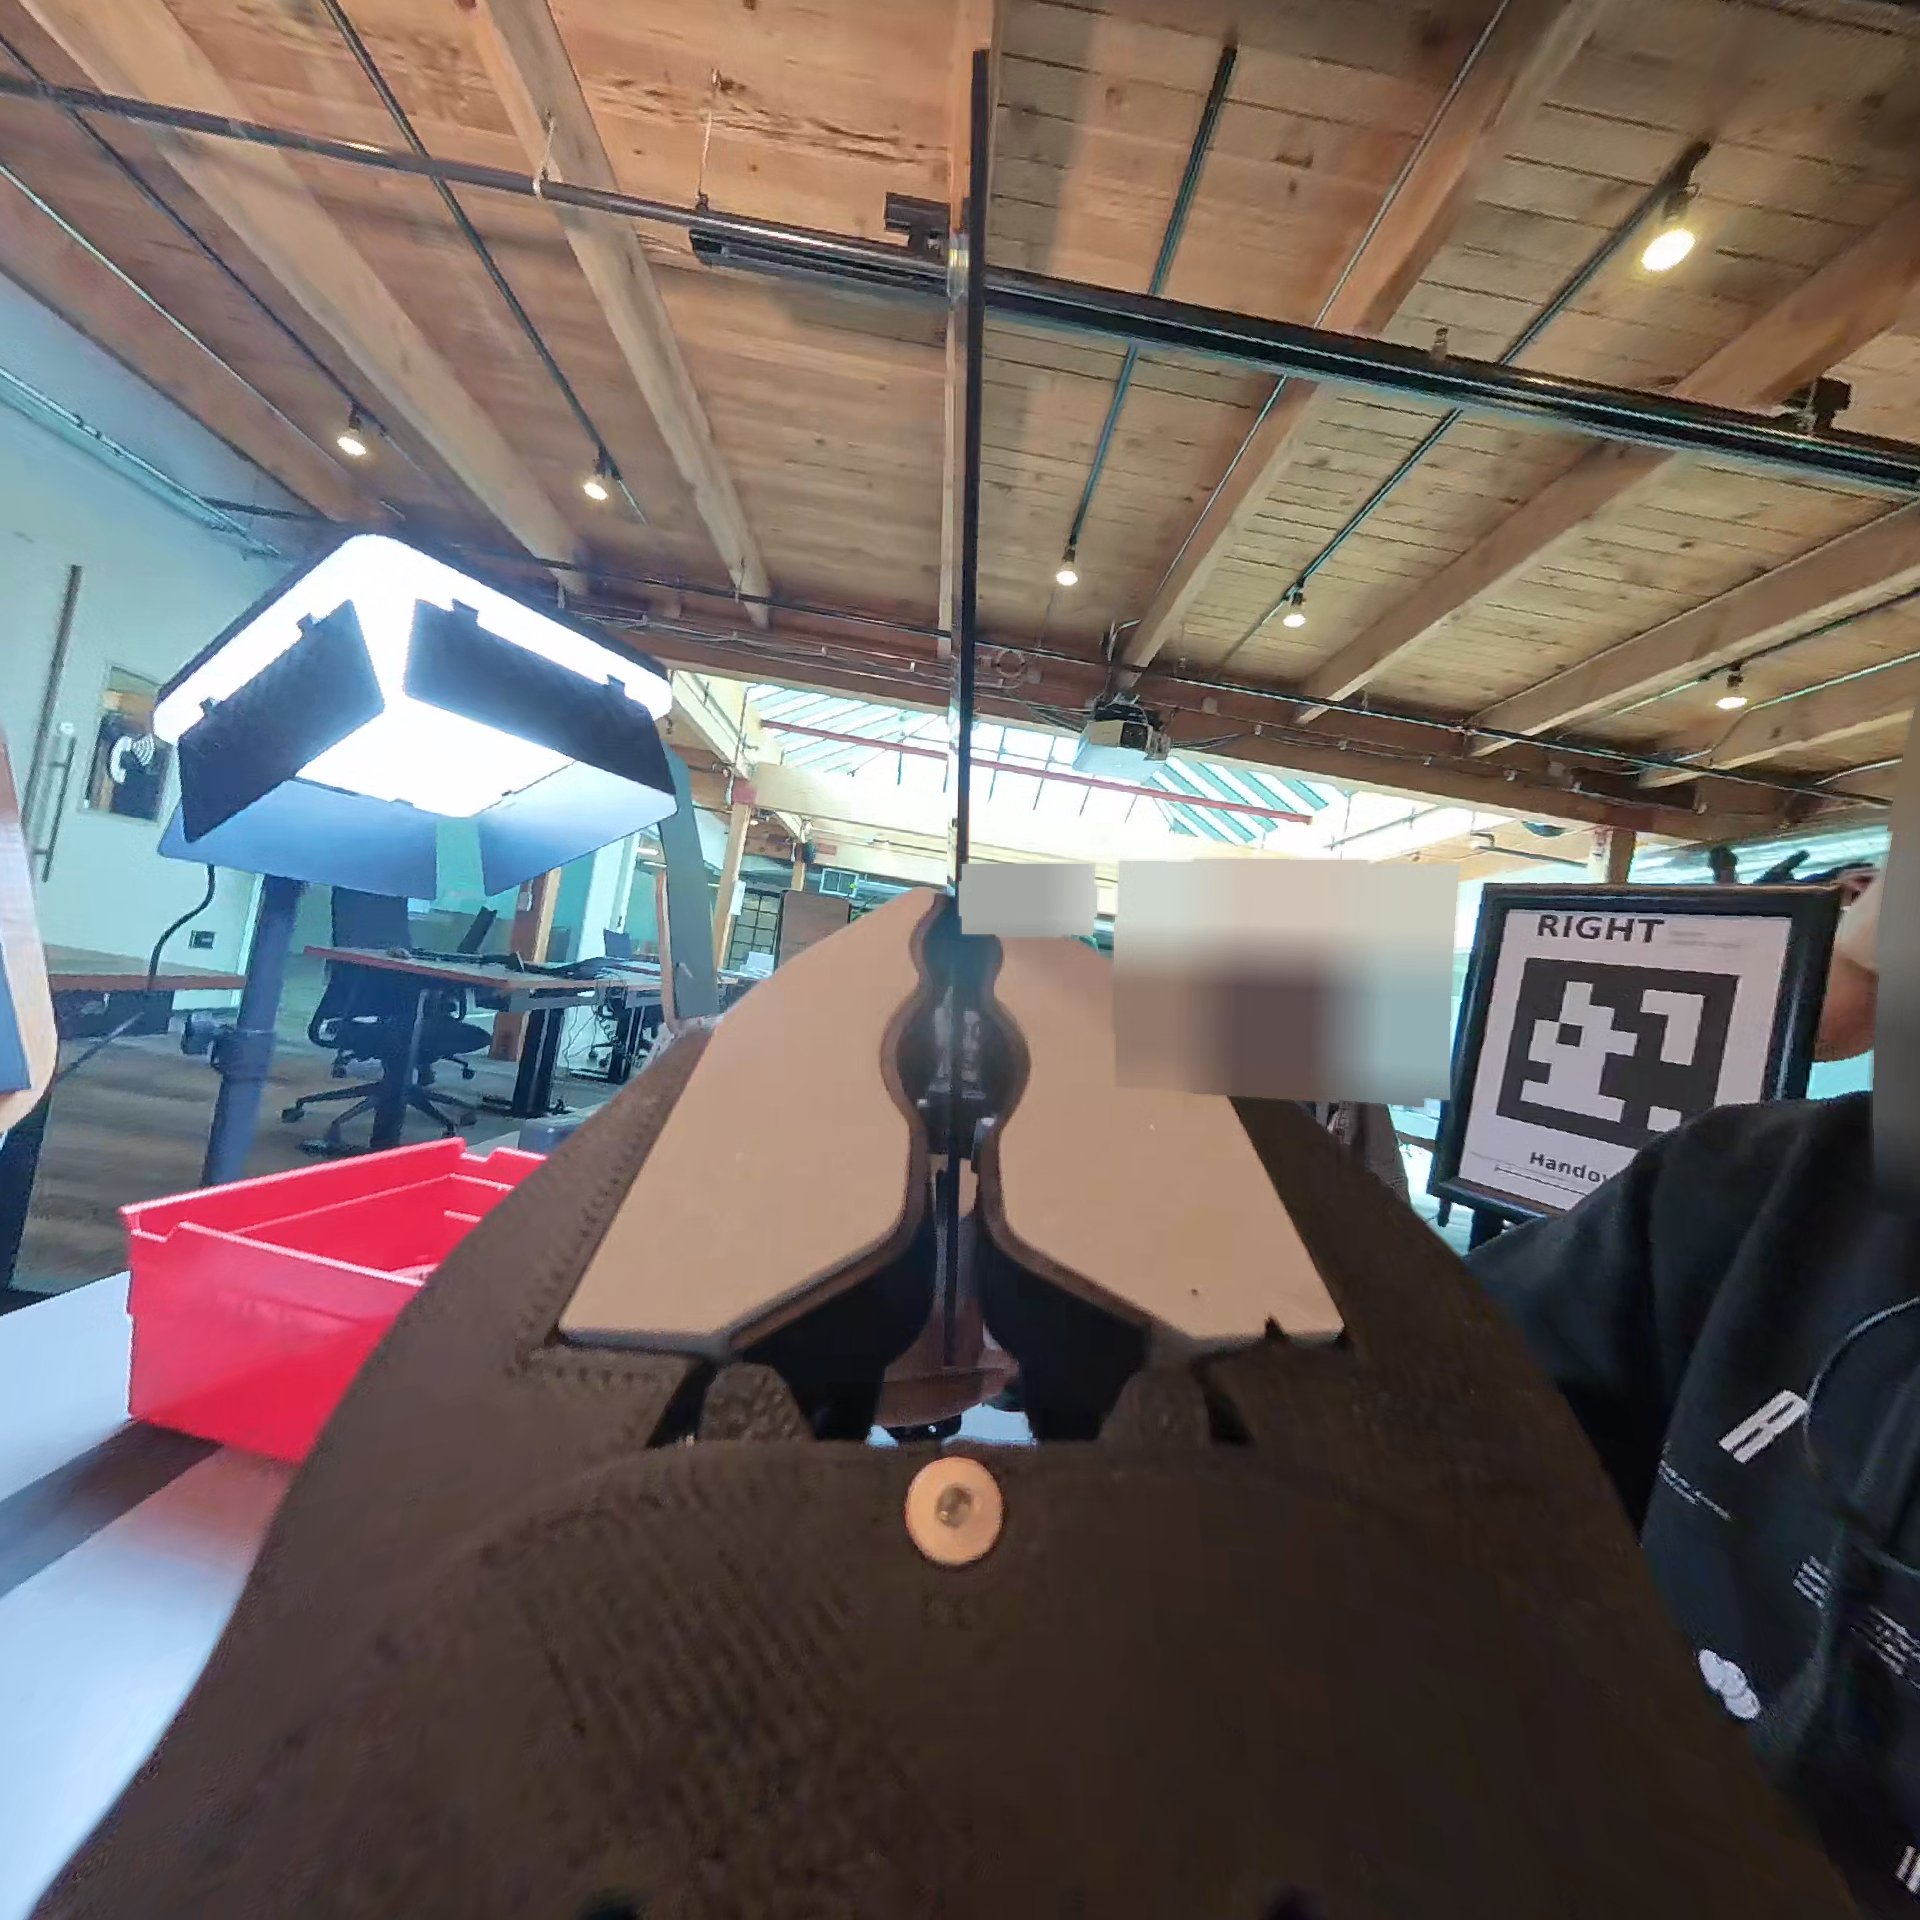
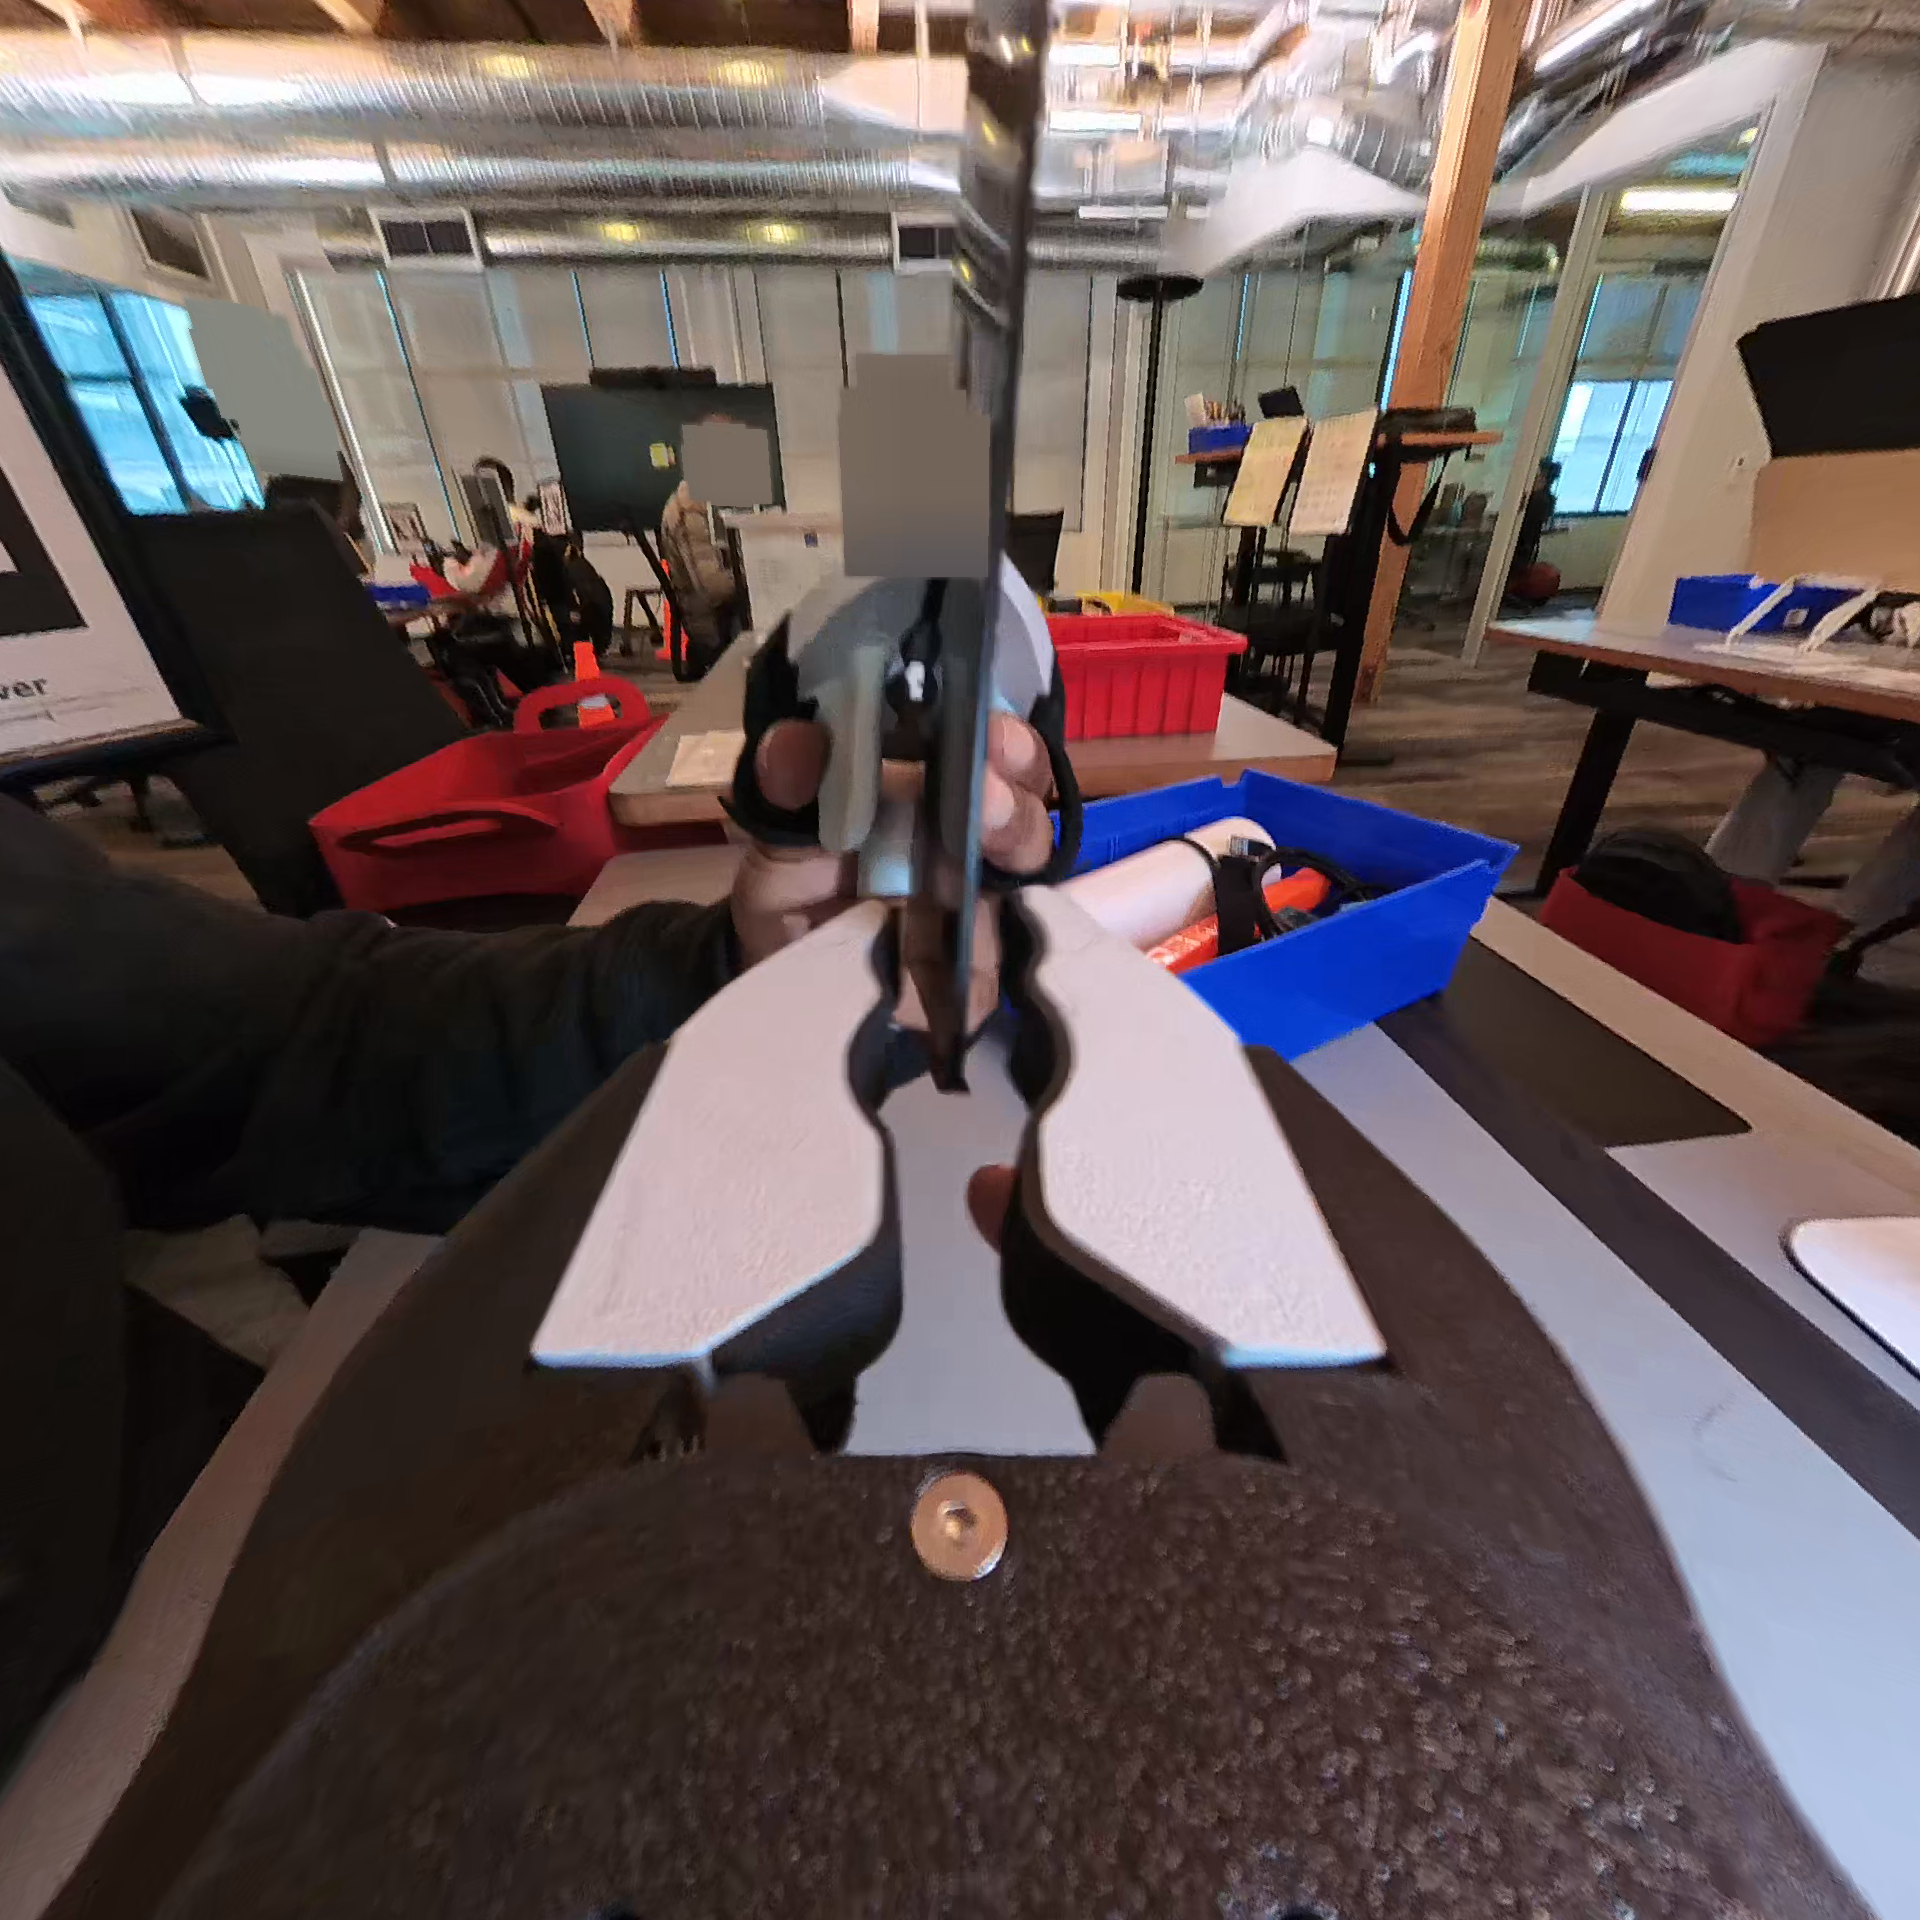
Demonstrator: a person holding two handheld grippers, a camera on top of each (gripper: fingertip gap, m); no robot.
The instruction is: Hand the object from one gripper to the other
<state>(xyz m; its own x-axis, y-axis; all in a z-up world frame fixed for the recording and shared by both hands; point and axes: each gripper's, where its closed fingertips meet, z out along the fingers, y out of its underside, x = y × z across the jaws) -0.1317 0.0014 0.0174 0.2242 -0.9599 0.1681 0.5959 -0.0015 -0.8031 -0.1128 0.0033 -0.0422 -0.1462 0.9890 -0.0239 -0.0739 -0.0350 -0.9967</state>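
Observation:
A thin black plate [image 1: 971, 520] shows edge-on. In the left wrist view my left gripper [image 1: 964, 923] is shut on it, and the plate rises far above the fingertips. In the right wrist view the plate [image 2: 1003, 312] stands upright, held farther off by the left gripper [image 2: 914, 707] in a person's hand [image 2: 1013, 800]. My right gripper [image 2: 961, 914] is open. The plate's lower end hangs between its two white fingers [image 2: 758, 1132], with a gap on each side.
A red bin [image 1: 260, 1278] sits on the table to the left, with a lit light panel [image 1: 416, 707] behind it. A framed marker sign [image 1: 1621, 1049] stands to the right. A blue bin [image 2: 1340, 935] of cables, a red basket [image 2: 488, 821] and a grey table [image 2: 1558, 1351] lie around. About 7 centimeters separates my left fingertips from my right.

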